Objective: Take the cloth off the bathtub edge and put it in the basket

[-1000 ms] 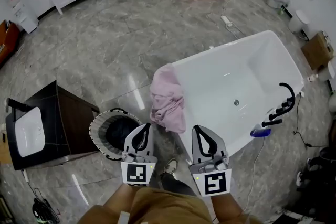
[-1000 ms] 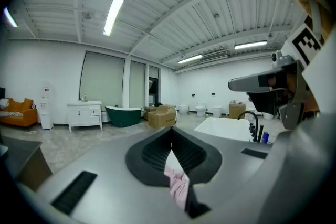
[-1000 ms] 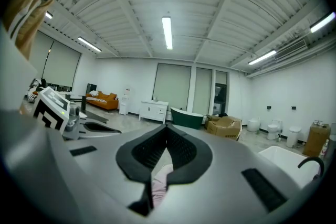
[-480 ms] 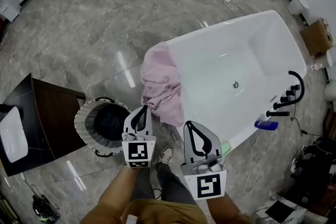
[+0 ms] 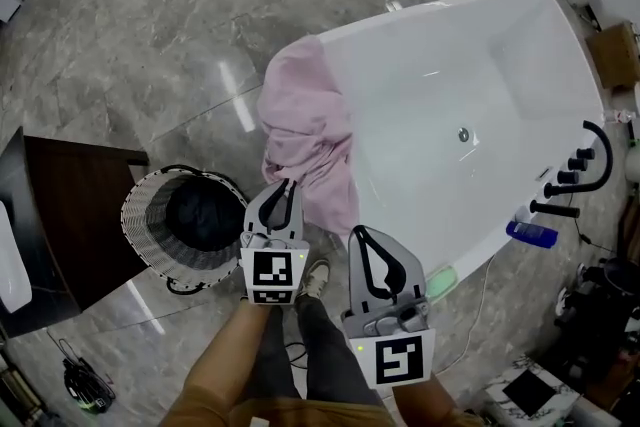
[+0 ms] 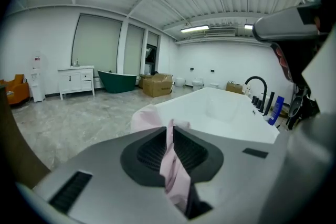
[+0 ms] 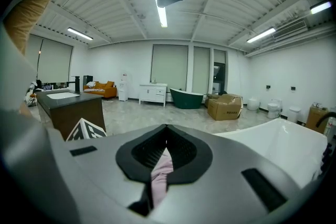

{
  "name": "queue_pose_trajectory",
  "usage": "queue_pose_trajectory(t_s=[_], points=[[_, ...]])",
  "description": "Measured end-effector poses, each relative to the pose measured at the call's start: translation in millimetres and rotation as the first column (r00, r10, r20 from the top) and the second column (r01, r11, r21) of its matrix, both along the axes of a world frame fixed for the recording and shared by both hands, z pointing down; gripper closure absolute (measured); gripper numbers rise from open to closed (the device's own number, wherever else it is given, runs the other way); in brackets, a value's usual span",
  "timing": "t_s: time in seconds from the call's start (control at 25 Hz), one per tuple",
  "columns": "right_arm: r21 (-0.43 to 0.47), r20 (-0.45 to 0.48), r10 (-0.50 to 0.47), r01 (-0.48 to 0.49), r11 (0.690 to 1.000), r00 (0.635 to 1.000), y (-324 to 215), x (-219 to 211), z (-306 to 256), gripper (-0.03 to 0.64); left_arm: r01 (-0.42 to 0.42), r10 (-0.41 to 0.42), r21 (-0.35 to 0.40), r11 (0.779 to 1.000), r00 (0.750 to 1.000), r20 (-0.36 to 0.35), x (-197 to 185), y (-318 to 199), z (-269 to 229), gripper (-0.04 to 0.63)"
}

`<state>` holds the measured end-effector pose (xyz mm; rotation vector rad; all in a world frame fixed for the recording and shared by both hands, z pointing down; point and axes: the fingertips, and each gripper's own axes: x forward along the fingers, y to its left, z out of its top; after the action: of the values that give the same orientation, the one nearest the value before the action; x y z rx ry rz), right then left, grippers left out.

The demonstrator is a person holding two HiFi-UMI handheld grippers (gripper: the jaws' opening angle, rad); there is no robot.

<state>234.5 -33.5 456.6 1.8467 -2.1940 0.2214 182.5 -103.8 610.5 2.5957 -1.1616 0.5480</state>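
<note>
A pink cloth (image 5: 300, 130) hangs crumpled over the near left end of the white bathtub (image 5: 450, 7). The round woven basket (image 5: 140, 215) stands on the floor to its left, with something dark inside. My left gripper (image 5: 288, 183) points at the cloth's lower hem, its tip over the fabric. Its jaws stand almost together, just beginning to part, with nothing gripped. In the left gripper view the cloth (image 6: 144, 115) lies right ahead of the gripper (image 6: 169, 123). My right gripper (image 5: 362, 233) is shut and empty, just below the cloth's right corner.
A dark cabinet (image 5: 70, 215) stands left of the basket. A black faucet (image 5: 590, 160) and a blue bottle (image 5: 530, 233) sit at the tub's right end. The person's shoe (image 5: 315, 277) is on the marble floor between the grippers.
Both grippers have come forward to the tub. The left tip has moved from beside the basket onto the cloth's lower hem. The cloth has not moved.
</note>
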Motion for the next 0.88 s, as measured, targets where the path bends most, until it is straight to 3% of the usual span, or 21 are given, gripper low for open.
queue_pose_trajectory(t_s=[0.16,0.32,0.52,0.88], points=[[-0.022,0.013,0.005,-0.005,1.0,1.0,-7.6,8.2,24.3,0.612,-0.007,0.008,-0.047,0.999,1.0,0.007,10.8,-5.9,32.9,0.518],[-0.046,0.011,0.0,0.0,0.999,1.0,-12.6,14.1,39.4,0.612,0.002,-0.003,-0.143,0.99,1.0,-0.01,22.0,-11.4,64.9,0.44],[-0.069,0.015,0.012,-0.011,0.998,1.0,-17.3,24.7,51.5,0.612,0.029,-0.036,-0.189,0.982,0.999,-0.034,34.9,-28.1,82.2,0.246],[-0.082,0.02,0.01,-0.009,0.997,1.0,-29.8,34.1,64.7,0.612,0.023,-0.036,-0.279,0.96,0.999,-0.04,50.2,-44.7,120.4,0.047]])
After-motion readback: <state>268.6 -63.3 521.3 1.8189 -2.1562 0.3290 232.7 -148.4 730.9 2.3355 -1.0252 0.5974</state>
